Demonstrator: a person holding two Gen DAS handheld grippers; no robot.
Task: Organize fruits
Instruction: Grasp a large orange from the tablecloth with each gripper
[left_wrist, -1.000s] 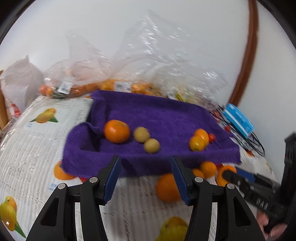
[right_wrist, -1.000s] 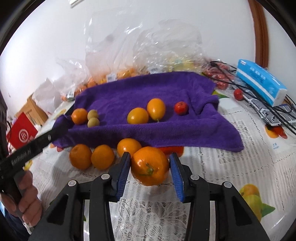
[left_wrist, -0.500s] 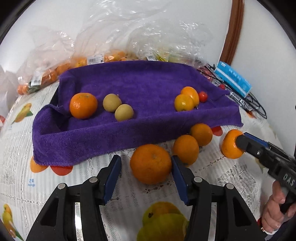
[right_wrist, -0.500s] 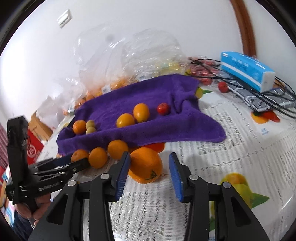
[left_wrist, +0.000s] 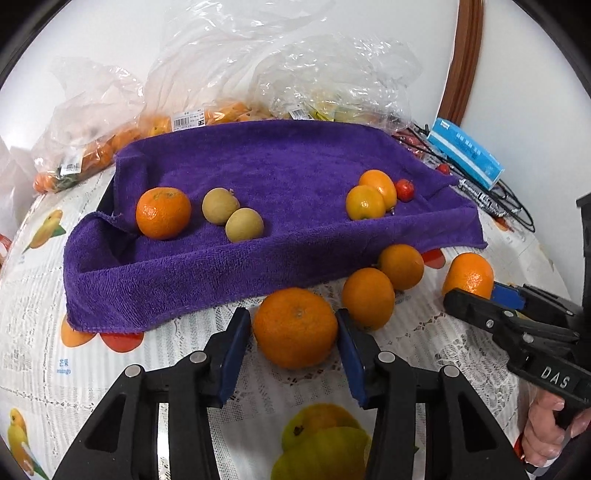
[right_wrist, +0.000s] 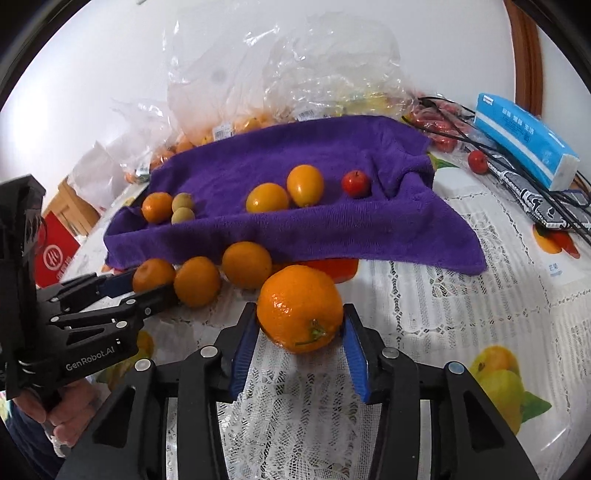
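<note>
- Since a second ago my left gripper (left_wrist: 291, 334) has come down from facing the towel to straddle an orange (left_wrist: 295, 326) on the table; its jaws are closing, the right pad touching the peel, the left pad with a sliver of gap.
- Beyond both grippers lies the purple towel (left_wrist: 280, 162), bunched into a shallow tray on the lace tablecloth (right_wrist: 424, 314).
- My right gripper (right_wrist: 300, 334) is clamped on its own orange (right_wrist: 300, 308), both blue pads pressed to the sides, stem facing me.
- Between the two grippers, along the towel's near edge, sit two more oranges (left_wrist: 367, 297) (left_wrist: 402, 266), side by side.
- On the towel ahead of the left gripper: one orange (left_wrist: 163, 212) far left, two small tan fruits (left_wrist: 244, 224) touching, two yellow-orange fruits (left_wrist: 365, 202) and a small red fruit (left_wrist: 405, 190) to the right.
</note>
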